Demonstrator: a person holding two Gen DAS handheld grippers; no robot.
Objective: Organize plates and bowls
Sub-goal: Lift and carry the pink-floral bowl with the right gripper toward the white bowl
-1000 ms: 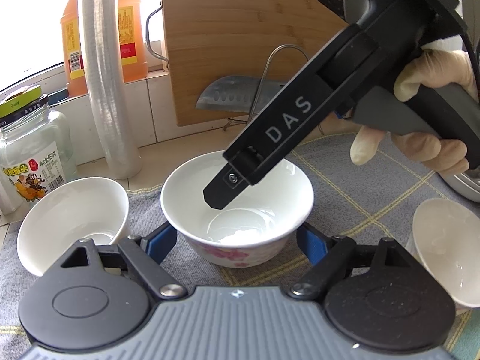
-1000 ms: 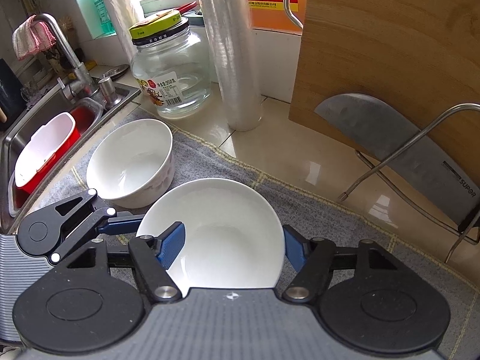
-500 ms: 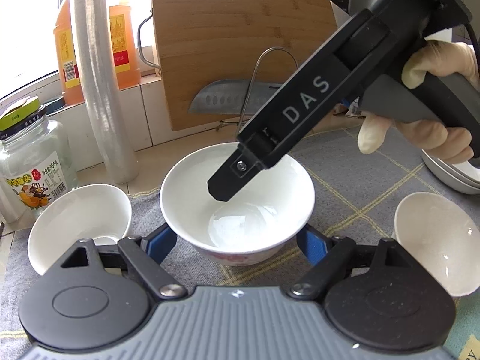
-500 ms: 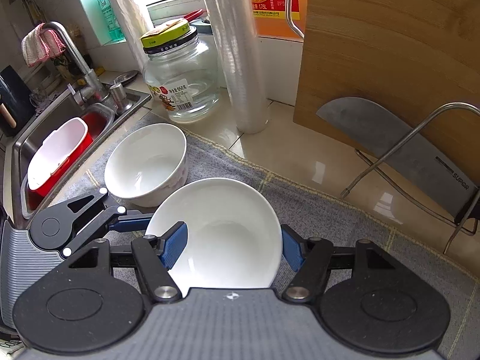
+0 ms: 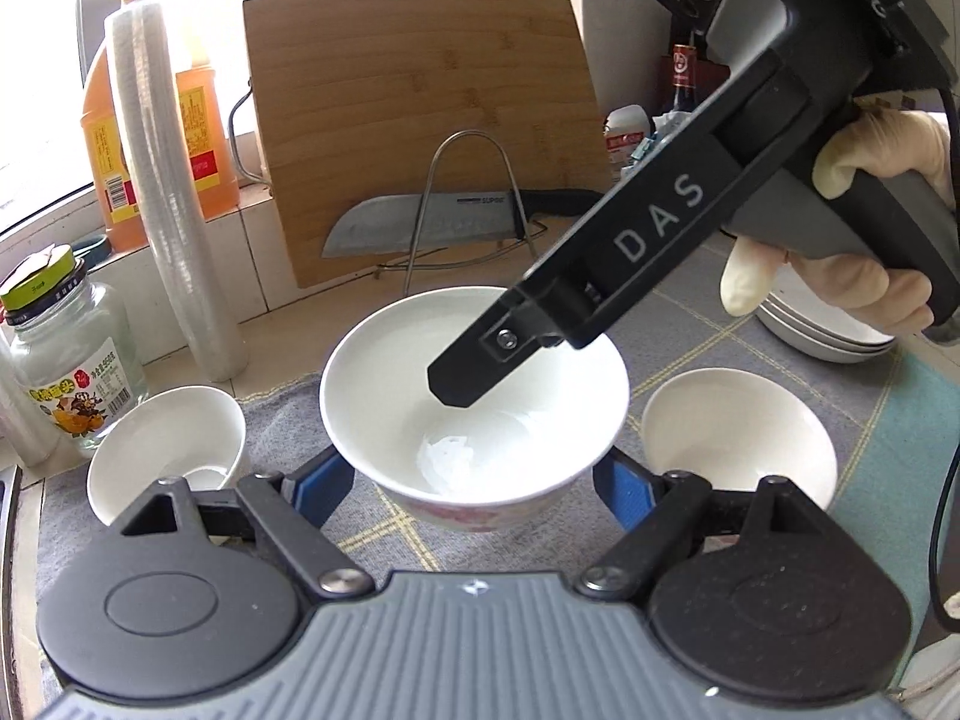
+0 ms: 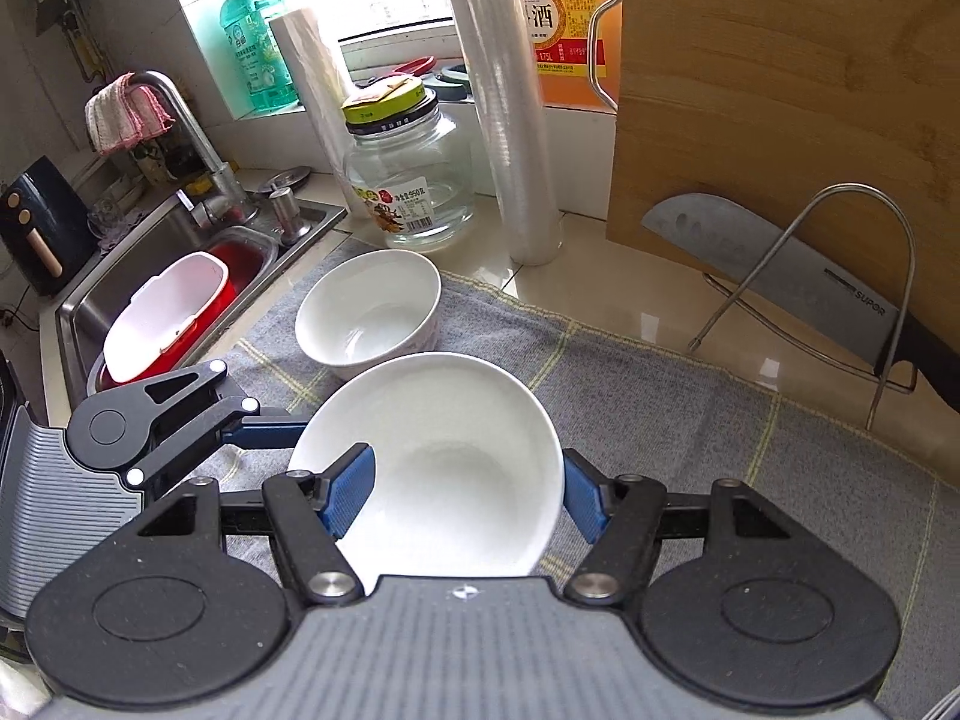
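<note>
In the left wrist view my left gripper is shut on a white bowl with a pink flower pattern, held above the grey checked cloth. My right gripper reaches over it from the upper right, one finger inside the rim. In the right wrist view my right gripper is shut on the same bowl, one pad inside the rim, and the left gripper's linkage shows at its left. A second white bowl stands to the left, a third to the right. Stacked white plates lie at far right.
A bamboo cutting board, a cleaver on a wire rack, a cling-film roll, a glass jar and an orange bottle line the back. The sink with a red-and-white tub lies to the left.
The flowered bowl has lifted and the view has pulled back and up. The right gripper stays on its rim. The third bowl and the plates have come further into view.
</note>
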